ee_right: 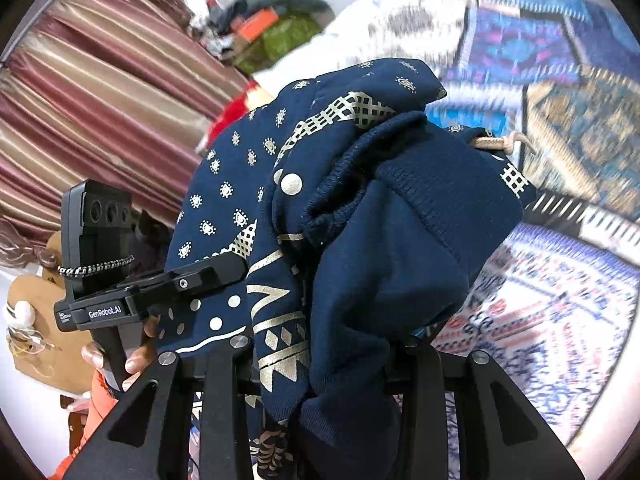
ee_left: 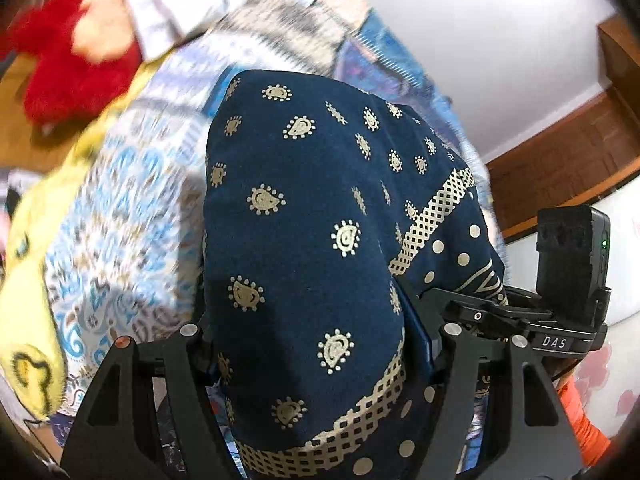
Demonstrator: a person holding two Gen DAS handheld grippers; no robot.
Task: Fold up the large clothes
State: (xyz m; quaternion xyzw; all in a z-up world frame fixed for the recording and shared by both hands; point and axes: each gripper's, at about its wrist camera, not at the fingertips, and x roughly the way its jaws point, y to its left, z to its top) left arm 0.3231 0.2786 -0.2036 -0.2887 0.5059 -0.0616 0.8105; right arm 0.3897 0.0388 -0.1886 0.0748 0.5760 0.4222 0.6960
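White wall [ee_left: 480, 20]; striped maroon curtain [ee_right: 100, 92]; patterned bedspread [ee_right: 560, 280].

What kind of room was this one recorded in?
Most likely a bedroom at home: a bed with a patterned bedspread and a wooden bed frame, striped curtains, and a red plush toy lying among the bedding.

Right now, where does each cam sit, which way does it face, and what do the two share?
Left wrist: on the left hand-held gripper, angled down along its fingers at the navy garment over a patterned bedspread; the right hand-held gripper shows.
Right wrist: on the right hand-held gripper, angled down at the bunched garment; the left hand-held gripper and fingers show.
Shared: garment, bedspread, red plush.
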